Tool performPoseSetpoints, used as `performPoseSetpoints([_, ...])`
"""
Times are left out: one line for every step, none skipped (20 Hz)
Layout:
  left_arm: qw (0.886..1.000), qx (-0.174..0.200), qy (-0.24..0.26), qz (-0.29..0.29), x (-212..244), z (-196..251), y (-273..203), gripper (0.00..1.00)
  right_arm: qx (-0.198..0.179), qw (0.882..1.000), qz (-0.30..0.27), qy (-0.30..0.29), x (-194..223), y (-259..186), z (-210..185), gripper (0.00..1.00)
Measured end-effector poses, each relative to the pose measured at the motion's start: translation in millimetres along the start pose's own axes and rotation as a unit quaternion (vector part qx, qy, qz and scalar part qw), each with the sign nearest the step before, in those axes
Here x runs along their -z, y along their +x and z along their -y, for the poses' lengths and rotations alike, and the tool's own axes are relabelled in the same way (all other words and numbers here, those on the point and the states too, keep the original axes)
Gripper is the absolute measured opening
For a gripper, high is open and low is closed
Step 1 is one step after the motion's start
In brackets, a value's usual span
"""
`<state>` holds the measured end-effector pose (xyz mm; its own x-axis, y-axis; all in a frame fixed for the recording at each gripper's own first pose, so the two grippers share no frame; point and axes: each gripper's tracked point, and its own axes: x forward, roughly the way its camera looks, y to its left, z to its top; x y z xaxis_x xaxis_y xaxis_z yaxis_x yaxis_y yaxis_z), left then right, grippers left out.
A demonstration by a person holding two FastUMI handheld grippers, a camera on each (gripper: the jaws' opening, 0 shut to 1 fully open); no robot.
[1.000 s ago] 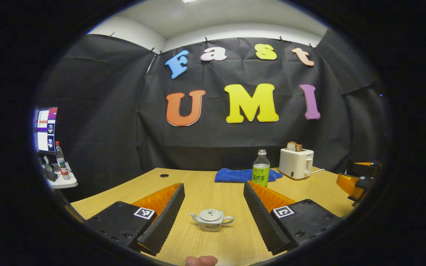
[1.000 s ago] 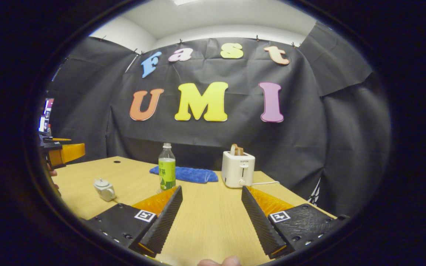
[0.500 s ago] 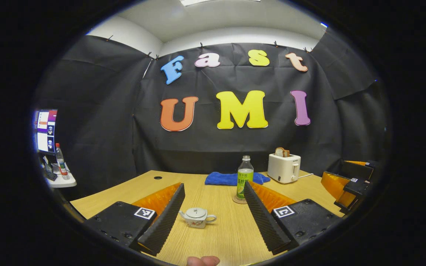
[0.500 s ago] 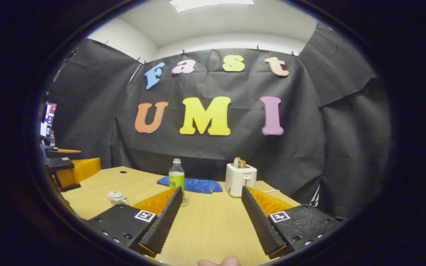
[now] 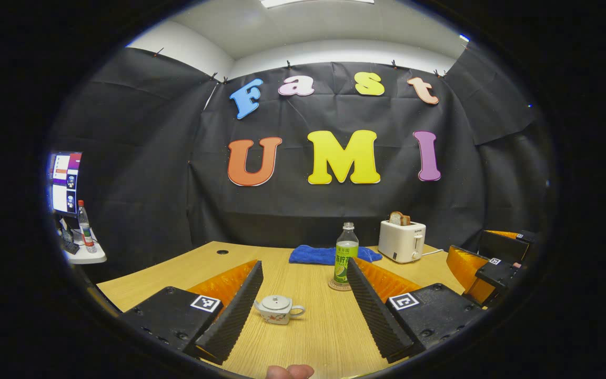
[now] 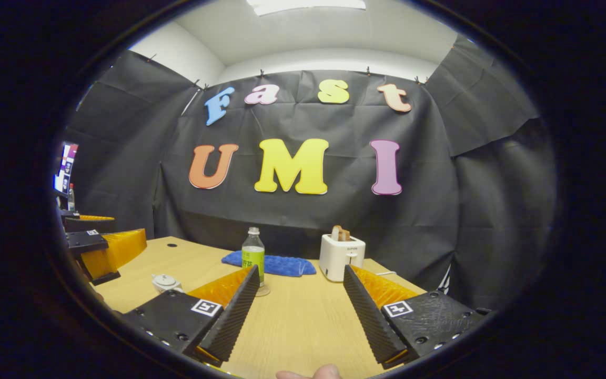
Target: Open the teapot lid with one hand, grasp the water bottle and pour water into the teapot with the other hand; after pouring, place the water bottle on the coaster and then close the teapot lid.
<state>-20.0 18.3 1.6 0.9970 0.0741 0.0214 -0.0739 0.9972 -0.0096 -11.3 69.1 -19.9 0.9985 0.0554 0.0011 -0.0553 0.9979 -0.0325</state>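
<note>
A small white teapot with its lid on sits on the wooden table, between the fingers of my open left gripper and well ahead of them. The clear bottle with a green label stands upright on a round coaster farther back. In the right gripper view the teapot lies at the left, the bottle stands behind the left finger, and my right gripper is open over bare table. Each view shows the other gripper at its edge.
A white toaster holding bread stands at the back right, beside a blue cloth. At the far left a side shelf carries a monitor and another bottle. The black cloth wall closes the table's far side.
Both grippers have drawn back and risen from the table, so the teapot and bottle look smaller and farther. The bottle's coaster has come into view. Both grippers stay open.
</note>
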Motion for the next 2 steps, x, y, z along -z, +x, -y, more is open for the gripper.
performPoseSetpoints([1.0, -0.001, 0.0, 0.0, 1.0, -1.4, 0.2, 1.0, -0.001, 1.0, -0.001, -0.001, 0.5, 0.9, -2.1, 0.97])
performPoseSetpoints([1.0, -0.001, -0.001, -0.001, 1.8, -1.8, 0.6, 1.0, -0.001, 1.0, -0.001, -0.004, 0.3, 1.4, -3.4, 0.95])
